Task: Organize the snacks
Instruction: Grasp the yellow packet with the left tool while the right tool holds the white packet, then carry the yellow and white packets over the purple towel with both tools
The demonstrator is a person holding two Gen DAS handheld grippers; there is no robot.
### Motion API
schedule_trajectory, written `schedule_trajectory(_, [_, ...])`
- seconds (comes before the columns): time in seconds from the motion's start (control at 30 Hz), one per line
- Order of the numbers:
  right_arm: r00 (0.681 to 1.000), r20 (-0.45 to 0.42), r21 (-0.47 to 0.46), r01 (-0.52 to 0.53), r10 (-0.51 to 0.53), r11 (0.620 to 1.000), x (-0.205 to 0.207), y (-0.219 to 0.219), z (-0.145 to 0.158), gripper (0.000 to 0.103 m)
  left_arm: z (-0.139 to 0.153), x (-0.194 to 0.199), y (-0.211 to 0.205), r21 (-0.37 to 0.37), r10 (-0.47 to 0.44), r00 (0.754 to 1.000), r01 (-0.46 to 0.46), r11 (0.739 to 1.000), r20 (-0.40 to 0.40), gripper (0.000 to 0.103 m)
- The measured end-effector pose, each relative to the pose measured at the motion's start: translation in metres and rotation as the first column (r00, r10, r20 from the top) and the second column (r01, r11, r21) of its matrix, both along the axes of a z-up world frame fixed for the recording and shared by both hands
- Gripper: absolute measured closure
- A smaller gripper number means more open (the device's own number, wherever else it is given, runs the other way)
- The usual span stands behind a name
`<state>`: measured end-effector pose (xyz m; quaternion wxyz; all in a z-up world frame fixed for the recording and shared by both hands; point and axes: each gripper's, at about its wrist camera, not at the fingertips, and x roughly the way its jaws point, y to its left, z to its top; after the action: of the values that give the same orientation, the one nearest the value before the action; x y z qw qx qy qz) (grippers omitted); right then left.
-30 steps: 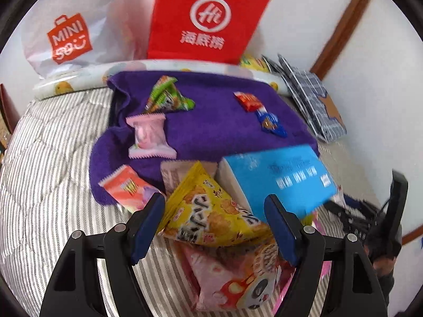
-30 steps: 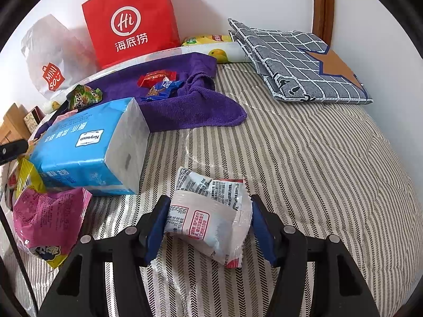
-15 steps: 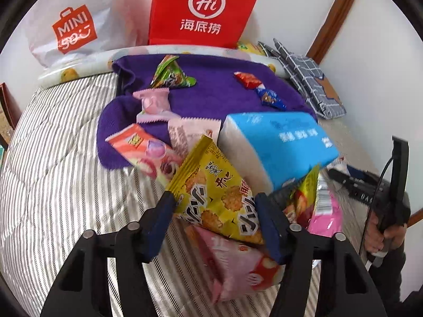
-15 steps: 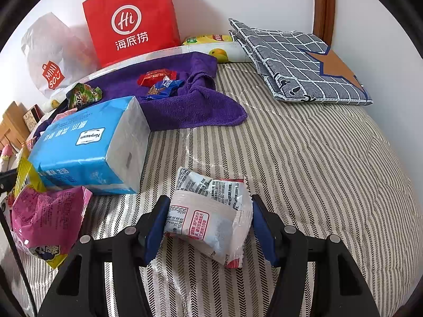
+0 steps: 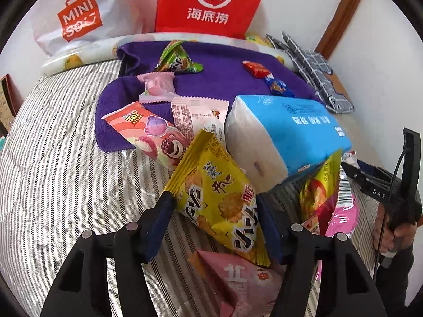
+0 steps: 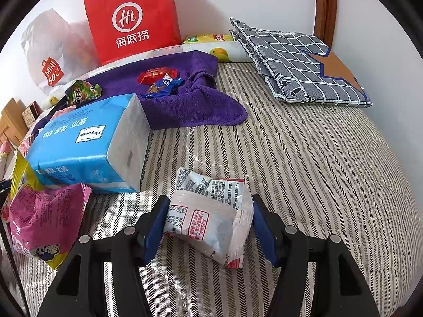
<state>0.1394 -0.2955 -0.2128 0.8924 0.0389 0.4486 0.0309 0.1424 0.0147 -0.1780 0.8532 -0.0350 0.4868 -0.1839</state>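
A: Two grippers, both loaded. Left gripper [image 5: 215, 206] had its jaws pinched in on the yellow cracker packet [image 5: 219, 200], which looked lifted and tilted over the pink bag [image 5: 238, 282] at the near edge. Right gripper [image 6: 207, 220] had its pads against both sides of the white sachet [image 6: 208, 216], low over the striped bedspread [image 6: 304, 158]; lifted or resting, I couldn't tell.

B: Risks?

A: Yellow packet was puffy and glossy, gripped across the middle only. My guess: it could squirt out of the pads if swung fast, or the crackers could crush if squeezed harder. Its far corner sat just beside the blue tissue pack [image 5: 285, 129], so a careless sweep could snag it. That pack leaned on the chip bag [image 5: 320, 185] to the right and might topple.

B: And the sachet?

A: Crinkled, flat, soft film, printing all over, red trim at the seal. Thin enough to fold and slip, I'd say.

B: Rest of the snacks?

A: Scattered. Toy Story bar [image 5: 148, 134] and pale pink wrapper [image 5: 158, 87] on the near-left of the purple towel [image 5: 224, 79], green packet [image 5: 177, 60] farther back, red candy [image 5: 256, 68] and blue candy [image 5: 277, 87] far right. Red paper bag [image 5: 208, 2] stood at the far wall.
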Motion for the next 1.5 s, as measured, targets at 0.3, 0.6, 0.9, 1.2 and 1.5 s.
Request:
schedule_trajectory(0.3, [1.0,0.006,0.017,0.008,-0.008,1.0,-0.001,-0.003,0.002,0.045,0.026,-0.016,0.008,0.014,0.008,0.997,-0.009,1.0,0.075,0.055])
schedule_trajectory(0.6, [0.998,0.04,0.027,0.046,-0.047,0.999,-0.016,-0.005,0.017,0.046,0.053,-0.024,0.017,-0.028,0.024,0.993,-0.021,0.999,0.111,0.055])
schedule_trajectory(0.9, [0.994,0.109,0.035,-0.01,0.006,0.999,-0.028,0.008,0.053,0.046,0.075,-0.027,-0.001,-0.087,-0.012,0.989,0.025,0.996,0.144,0.055])
schedule_trajectory(1.2, [0.983,0.172,0.041,-0.065,0.057,0.997,-0.019,0.027,0.082,0.046,0.083,-0.015,-0.031,-0.113,-0.047,0.989,0.064,0.992,0.143,0.055])
schedule_trajectory(1.5, [0.977,0.202,0.101,-0.096,0.075,0.99,0.022,0.041,0.101,0.046,0.097,0.016,-0.048,-0.138,-0.037,0.986,0.06,0.989,0.164,0.055])
